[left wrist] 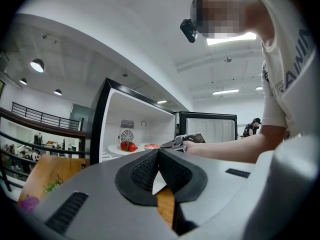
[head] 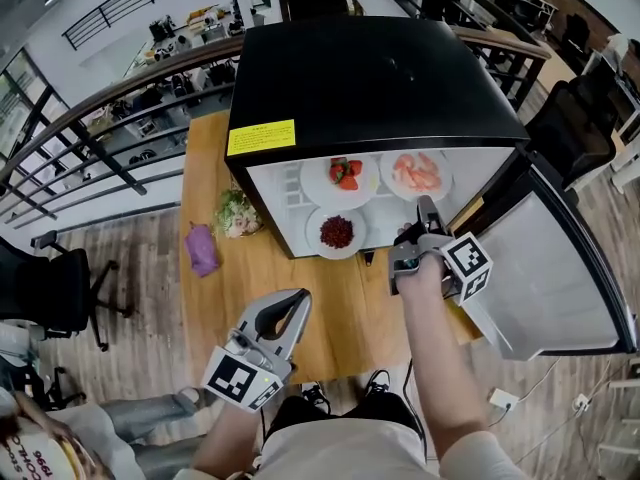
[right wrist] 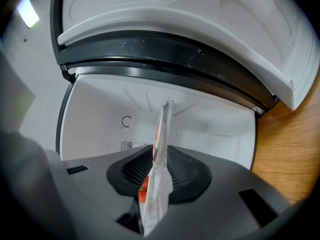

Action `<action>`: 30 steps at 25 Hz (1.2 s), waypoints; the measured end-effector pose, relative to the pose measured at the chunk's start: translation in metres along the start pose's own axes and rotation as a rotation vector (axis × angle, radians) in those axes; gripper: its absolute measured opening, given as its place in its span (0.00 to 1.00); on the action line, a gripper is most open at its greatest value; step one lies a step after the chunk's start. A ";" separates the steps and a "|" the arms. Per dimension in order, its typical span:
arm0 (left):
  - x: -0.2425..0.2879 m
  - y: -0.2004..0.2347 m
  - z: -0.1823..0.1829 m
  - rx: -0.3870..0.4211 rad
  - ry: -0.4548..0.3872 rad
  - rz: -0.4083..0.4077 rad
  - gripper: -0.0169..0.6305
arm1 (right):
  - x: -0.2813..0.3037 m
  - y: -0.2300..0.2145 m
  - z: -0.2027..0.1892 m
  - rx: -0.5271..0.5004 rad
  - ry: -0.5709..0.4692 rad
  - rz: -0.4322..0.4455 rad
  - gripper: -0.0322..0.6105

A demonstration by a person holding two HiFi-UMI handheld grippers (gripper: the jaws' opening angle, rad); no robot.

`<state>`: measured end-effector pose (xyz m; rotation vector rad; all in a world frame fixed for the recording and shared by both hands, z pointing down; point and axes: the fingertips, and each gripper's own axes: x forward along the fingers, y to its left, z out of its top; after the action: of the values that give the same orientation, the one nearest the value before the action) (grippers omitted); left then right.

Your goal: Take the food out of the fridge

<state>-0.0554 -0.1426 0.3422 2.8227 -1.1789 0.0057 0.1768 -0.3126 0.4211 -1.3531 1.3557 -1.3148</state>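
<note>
A black mini fridge [head: 370,78] stands open on a wooden table [head: 340,308]. Inside are three white plates: strawberries [head: 343,175], pink food [head: 418,172] and dark red berries [head: 337,232]. My right gripper [head: 427,208] reaches into the fridge's right side, at the near rim of the pink food plate. In the right gripper view the gripper [right wrist: 161,156] is shut on a white plate's rim [right wrist: 162,134], seen edge-on, with red-orange pieces on it. My left gripper [head: 298,303] hovers over the table in front of the fridge. Its jaws [left wrist: 158,156] are shut and hold nothing.
The fridge door [head: 560,268] hangs open to the right, close beside my right arm. A plate of salad [head: 237,213] and a purple object [head: 203,250] lie on the table left of the fridge. A railing [head: 90,118] runs behind the table, with an office chair [head: 55,288] at the left.
</note>
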 end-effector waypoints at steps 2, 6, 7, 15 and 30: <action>0.000 0.001 -0.001 0.000 0.001 0.002 0.04 | 0.002 -0.001 0.001 0.010 -0.002 -0.001 0.20; -0.001 0.002 -0.004 -0.005 0.003 0.006 0.04 | 0.004 0.001 0.001 0.013 -0.006 0.000 0.18; -0.002 0.001 -0.004 -0.006 0.004 0.006 0.04 | 0.004 0.002 0.001 0.013 -0.008 -0.002 0.17; -0.005 -0.002 -0.004 -0.008 0.007 0.003 0.04 | 0.006 0.004 0.003 0.049 -0.017 -0.016 0.11; -0.007 -0.011 0.000 0.009 0.000 -0.019 0.04 | -0.011 0.015 0.002 0.037 -0.003 0.033 0.10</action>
<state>-0.0524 -0.1300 0.3412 2.8410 -1.1551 0.0103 0.1777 -0.3032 0.4047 -1.3021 1.3391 -1.3091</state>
